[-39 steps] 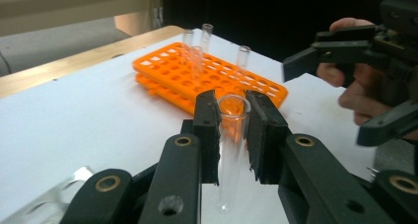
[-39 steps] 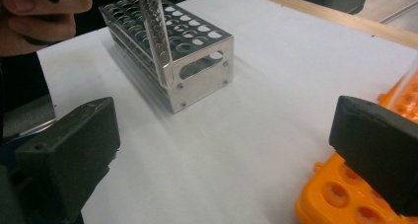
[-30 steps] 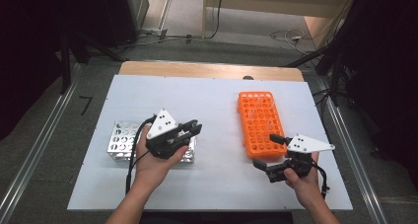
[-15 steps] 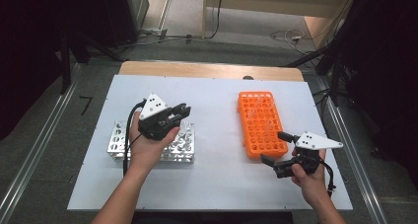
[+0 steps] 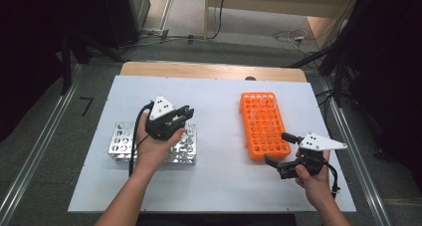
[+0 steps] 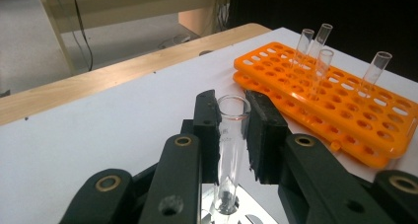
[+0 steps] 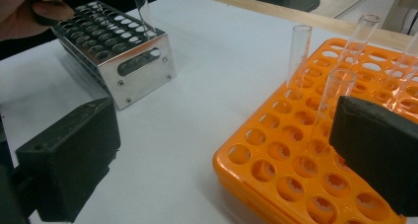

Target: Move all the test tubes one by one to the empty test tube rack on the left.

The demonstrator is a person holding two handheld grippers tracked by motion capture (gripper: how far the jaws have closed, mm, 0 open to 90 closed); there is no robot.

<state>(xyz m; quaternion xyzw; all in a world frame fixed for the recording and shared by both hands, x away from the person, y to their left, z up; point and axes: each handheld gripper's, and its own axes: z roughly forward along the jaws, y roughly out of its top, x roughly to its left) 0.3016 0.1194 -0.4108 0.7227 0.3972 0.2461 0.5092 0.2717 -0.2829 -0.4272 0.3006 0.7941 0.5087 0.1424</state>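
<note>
White table (image 5: 219, 96), wood strip (image 5: 209, 70) at its far edge, grey floor (image 5: 45, 131) around. Left gripper (image 6: 231, 123) clamps a tube (image 6: 230, 150) over the metal rack (image 5: 122, 145); right gripper (image 5: 278, 154) gapes near the orange rack (image 5: 263, 124).

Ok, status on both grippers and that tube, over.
Left gripper shut on glass tube, tube bottom entering a hole of the metal rack. Right gripper open, holding nothing, beside orange rack. Nothing in the way.

Bright orange tube rack (image 5: 263, 124) dotted with round holes; shiny silver metal rack (image 7: 116, 51), also perforated; clear glass test tube (image 6: 229, 150); white table (image 5: 219, 106); black hand-held gripper (image 6: 231, 120).
</note>
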